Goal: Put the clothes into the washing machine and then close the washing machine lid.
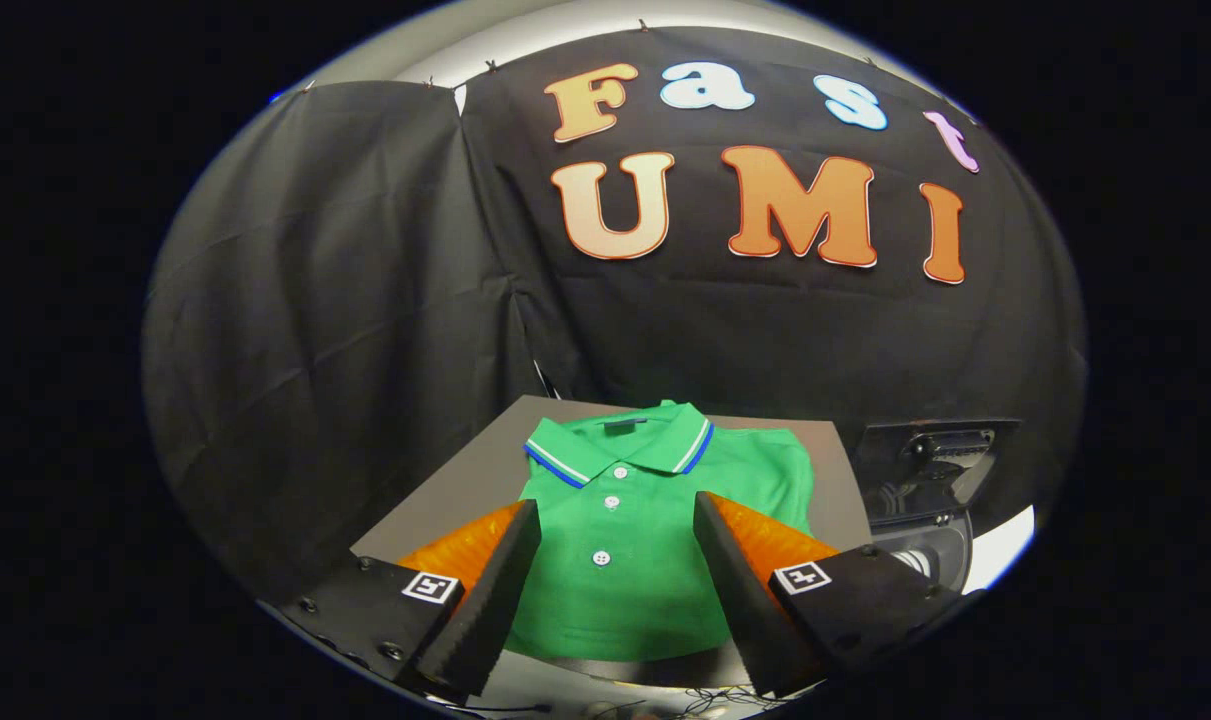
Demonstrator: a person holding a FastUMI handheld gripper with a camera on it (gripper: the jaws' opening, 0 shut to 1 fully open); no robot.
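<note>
A folded green polo shirt (620, 520) lies flat on a grey surface (465, 480), directly ahead of and below the claw (617, 520), whose fingers stand spread wide and hold nothing. The shirt's long axis runs straight away from the claw, collar farthest. Off beyond the right finger sits what appears to be the washing machine (925, 500), its opening partly cut off and hard to make out.

The shirt (655, 520) is bright green with white buttons (602, 557) and a blue-and-white striped collar (620, 445), lying on a grey table (465, 490).
</note>
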